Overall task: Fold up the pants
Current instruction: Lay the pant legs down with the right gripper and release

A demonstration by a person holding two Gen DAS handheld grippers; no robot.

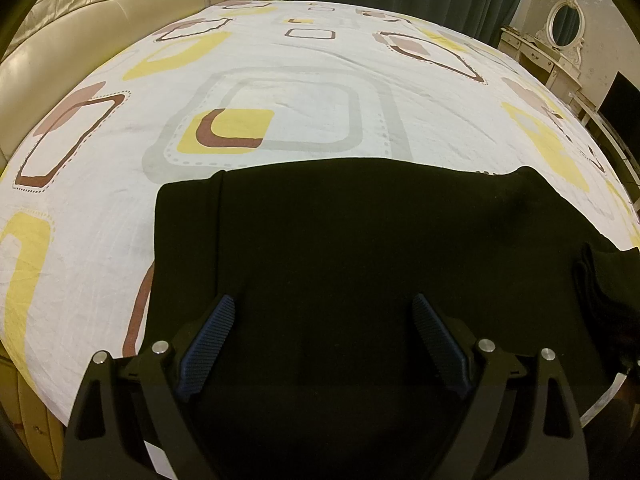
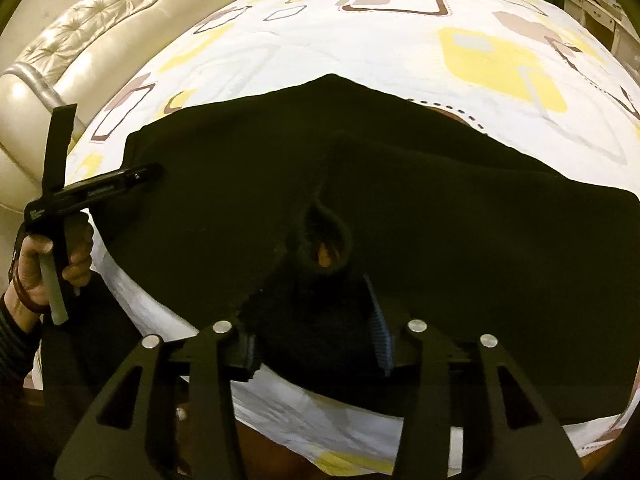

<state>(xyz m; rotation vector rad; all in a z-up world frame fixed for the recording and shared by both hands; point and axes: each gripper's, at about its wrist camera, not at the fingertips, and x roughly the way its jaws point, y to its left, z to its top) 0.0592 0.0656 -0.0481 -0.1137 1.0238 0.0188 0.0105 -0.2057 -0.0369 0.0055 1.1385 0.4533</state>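
Pants (image 1: 360, 240) black, lie folded on the patterned bedsheet (image 1: 280, 92) near its front edge; left gripper (image 1: 324, 312) hangs over them, jaws spread wide, nothing between; right gripper (image 2: 316, 312) part open with a bunched fold between its fingers, pads not clearly pressing

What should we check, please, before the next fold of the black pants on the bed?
1. Pants lying on the bedsheet: ok.
2. Left gripper open, nothing pinched: ok.
3. Right gripper clear of cloth: not ok, a bunched fold sits between its fingers.
4. Right pads pressing that fold: cannot tell.
5. Fabric smooth: not ok, the fold stands up.
6. Sheet beyond the pants free: ok.
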